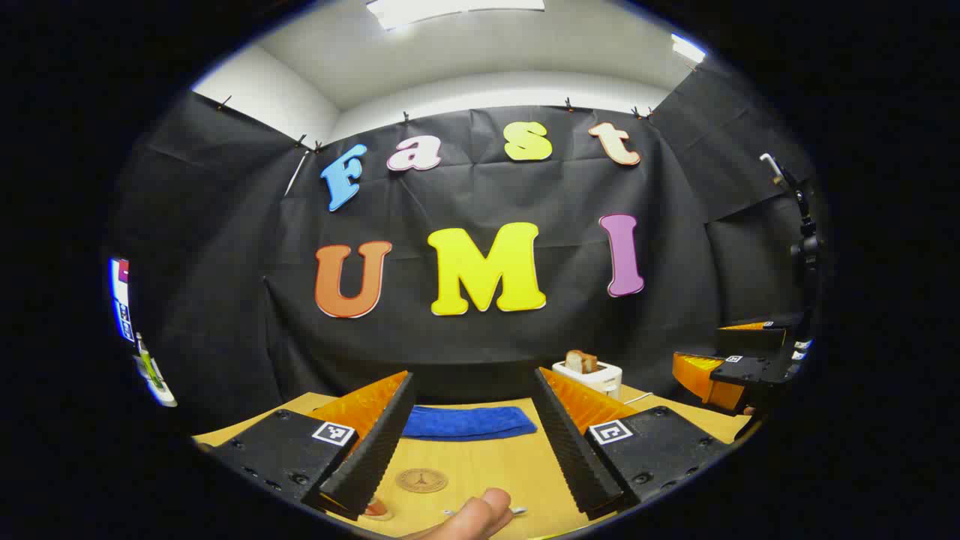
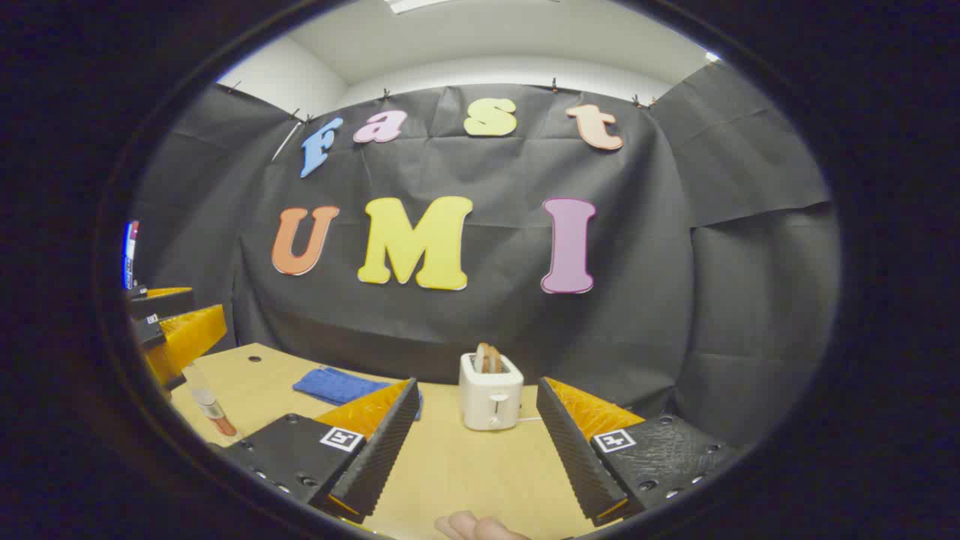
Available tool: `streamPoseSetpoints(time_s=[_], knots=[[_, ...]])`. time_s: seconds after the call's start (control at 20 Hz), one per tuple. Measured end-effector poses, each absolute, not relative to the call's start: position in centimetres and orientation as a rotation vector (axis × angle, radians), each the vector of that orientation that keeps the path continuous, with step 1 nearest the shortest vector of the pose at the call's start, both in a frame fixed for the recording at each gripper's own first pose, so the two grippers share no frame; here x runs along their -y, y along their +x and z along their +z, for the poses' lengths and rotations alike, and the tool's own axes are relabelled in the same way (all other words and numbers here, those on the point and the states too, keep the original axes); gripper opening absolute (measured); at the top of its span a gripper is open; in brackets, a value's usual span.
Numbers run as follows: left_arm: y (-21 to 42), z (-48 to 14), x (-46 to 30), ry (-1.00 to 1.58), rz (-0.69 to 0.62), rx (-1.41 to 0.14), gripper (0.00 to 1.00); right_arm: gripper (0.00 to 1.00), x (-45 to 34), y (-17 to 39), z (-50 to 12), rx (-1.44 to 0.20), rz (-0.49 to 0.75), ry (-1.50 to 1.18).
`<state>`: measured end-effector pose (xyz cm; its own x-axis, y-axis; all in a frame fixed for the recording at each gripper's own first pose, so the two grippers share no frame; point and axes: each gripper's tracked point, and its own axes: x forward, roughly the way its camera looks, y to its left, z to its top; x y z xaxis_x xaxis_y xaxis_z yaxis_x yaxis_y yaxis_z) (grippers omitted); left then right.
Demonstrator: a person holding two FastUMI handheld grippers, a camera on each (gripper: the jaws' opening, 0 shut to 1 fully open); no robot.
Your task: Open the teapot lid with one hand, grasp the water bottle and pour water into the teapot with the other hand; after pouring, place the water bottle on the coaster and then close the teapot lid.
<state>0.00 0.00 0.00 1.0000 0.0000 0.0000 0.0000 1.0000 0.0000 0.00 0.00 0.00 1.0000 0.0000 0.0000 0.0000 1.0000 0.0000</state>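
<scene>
The coaster [image 1: 421, 480], a round wooden disc, lies bare on the wooden surface [image 1: 480, 465] just ahead of the left claw [image 1: 471, 442], so the bottle has not been set on it. What looks like the water bottle [image 2: 204, 401], a clear one with a reddish end, lies tilted near the surface's left edge in the right gripper view, though it is small there and I cannot be sure. The left claw is spread wide and pinches nothing; the right claw [image 2: 474, 450] is likewise spread and empty. Farther back lie a blue cloth [image 1: 469, 421] and a white toaster [image 2: 491, 391] holding toast. By these signs, lid-opening, pouring, placing and closing all remain.
</scene>
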Motion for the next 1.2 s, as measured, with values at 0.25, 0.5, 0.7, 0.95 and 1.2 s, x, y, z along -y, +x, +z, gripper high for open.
streamPoseSetpoints(time_s=[0.25, 0.5, 0.7, 0.95, 1.2], knots=[[-3.4, -4.1, -6.8, 0.029, 0.031, -0.099, 0.98, 0.95, -6.2, -1.5, -3.6, -0.033, 0.049, 0.018], [-4.0, -6.9, -12.1, 0.022, 0.107, -0.131, 0.98, 0.95, -8.5, -1.9, -5.7, -0.051, 0.051, 0.016], [-4.2, -7.6, -13.4, -0.004, 0.102, -0.128, 0.98, 0.97, -9.5, -2.5, -6.8, -0.054, 0.053, 0.010], [-4.9, -9.1, -13.9, -0.003, 0.076, -0.142, 0.97, 0.97, -11.2, -2.8, -7.8, -0.061, 0.082, 0.046], [-5.6, -10.7, -14.4, 0.034, 0.076, -0.157, 0.97, 0.97, -15.0, -1.4, -10.3, -0.094, 0.134, 0.006]])
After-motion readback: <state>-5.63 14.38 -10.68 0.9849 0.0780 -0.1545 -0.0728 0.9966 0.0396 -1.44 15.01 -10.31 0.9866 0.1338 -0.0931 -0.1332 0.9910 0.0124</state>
